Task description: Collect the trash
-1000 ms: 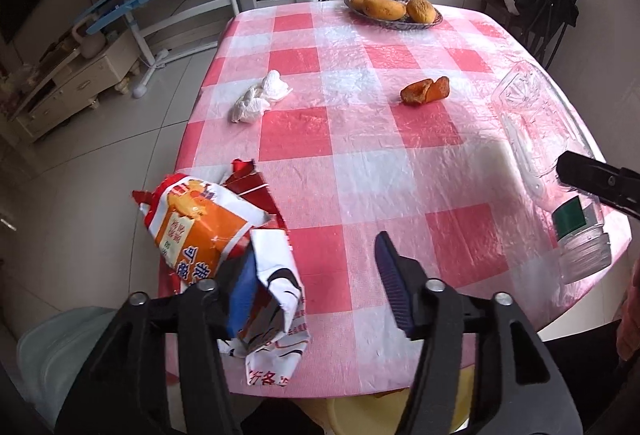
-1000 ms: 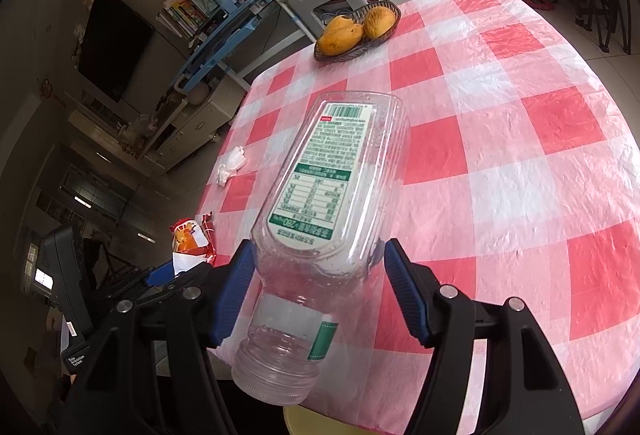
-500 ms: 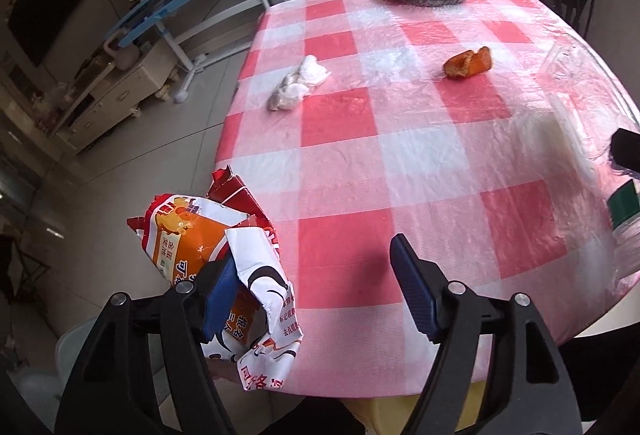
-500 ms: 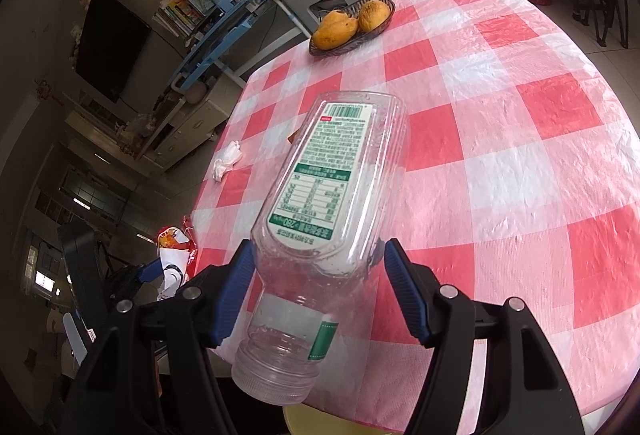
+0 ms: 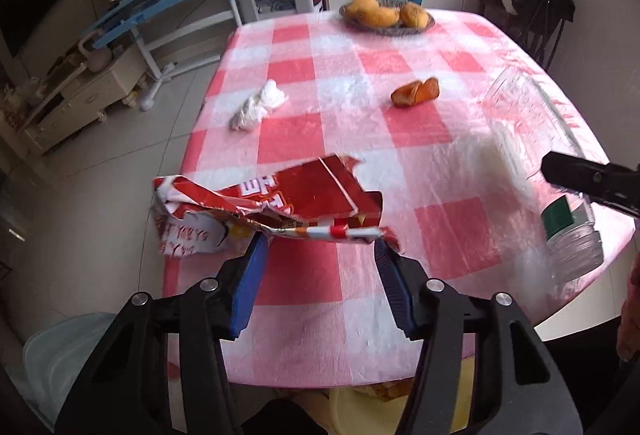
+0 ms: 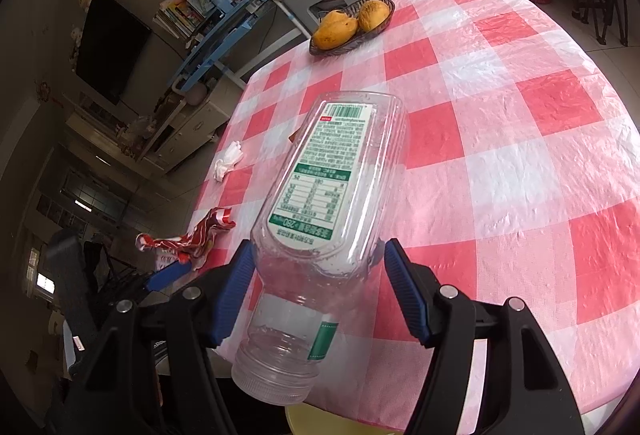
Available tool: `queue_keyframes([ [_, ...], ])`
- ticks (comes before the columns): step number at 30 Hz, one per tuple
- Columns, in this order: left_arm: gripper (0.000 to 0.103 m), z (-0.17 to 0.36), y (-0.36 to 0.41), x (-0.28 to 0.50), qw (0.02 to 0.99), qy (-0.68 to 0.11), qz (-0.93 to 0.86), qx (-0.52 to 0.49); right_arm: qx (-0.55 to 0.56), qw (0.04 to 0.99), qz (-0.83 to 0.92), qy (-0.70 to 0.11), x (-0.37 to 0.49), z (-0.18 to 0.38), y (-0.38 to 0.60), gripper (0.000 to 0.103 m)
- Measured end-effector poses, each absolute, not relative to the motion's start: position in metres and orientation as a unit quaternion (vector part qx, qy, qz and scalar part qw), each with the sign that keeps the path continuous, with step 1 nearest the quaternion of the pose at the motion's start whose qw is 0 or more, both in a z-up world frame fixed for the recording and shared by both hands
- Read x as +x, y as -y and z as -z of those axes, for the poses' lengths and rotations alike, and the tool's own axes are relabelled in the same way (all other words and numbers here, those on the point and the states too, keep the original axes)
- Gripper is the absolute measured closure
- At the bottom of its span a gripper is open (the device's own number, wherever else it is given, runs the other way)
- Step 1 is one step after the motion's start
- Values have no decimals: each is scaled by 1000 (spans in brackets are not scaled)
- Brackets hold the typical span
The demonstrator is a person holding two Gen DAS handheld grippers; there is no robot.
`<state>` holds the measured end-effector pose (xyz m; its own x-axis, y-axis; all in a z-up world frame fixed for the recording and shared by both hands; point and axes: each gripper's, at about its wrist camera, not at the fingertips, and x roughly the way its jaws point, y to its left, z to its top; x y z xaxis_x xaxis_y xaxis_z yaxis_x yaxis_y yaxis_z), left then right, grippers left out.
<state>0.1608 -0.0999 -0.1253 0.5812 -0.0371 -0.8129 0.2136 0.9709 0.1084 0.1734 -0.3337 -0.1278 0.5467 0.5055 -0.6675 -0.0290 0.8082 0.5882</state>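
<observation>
My left gripper [image 5: 320,255] stands open at the table's near left edge. A torn red snack wrapper [image 5: 276,203] lies across its two fingertips, flat and level; I cannot tell if it rests on them or on the table. My right gripper [image 6: 318,259] is shut on an empty clear plastic bottle [image 6: 332,191], its white label up and its neck toward the camera. The bottle also shows at the right of the left wrist view [image 5: 536,139]. A crumpled white tissue [image 5: 260,105] and an orange peel piece [image 5: 414,93] lie on the red-checked tablecloth [image 5: 360,123].
A dark basket of mangoes [image 5: 386,17] stands at the table's far edge. A pale bin lid [image 5: 60,351] sits on the floor at the near left. A yellow container rim [image 6: 320,421] shows below the near table edge. Chairs and shelves stand beyond.
The wrapper has swung from hanging at the left finger, orange face showing, to lying flat across both fingertips, red side up. The left gripper's view shifted. The right gripper still holds the bottle.
</observation>
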Motion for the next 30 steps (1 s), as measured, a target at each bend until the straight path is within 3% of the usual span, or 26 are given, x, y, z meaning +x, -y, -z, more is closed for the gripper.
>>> queue_keyframes([
  [8, 49, 89, 44, 159, 895, -420, 114, -95, 269, 837, -161, -448, 174, 129, 334, 38],
  [11, 43, 95, 11, 168, 880, -432, 86, -177, 272, 837, -162, -446, 173, 128, 334, 38],
  [15, 43, 119, -10, 180, 851, -465, 52, -239, 275, 837, -167, -443, 173, 126, 334, 38],
  [30, 30, 102, -11, 192, 881, -466, -8, -77, 281, 832, -176, -444, 173, 128, 336, 38],
])
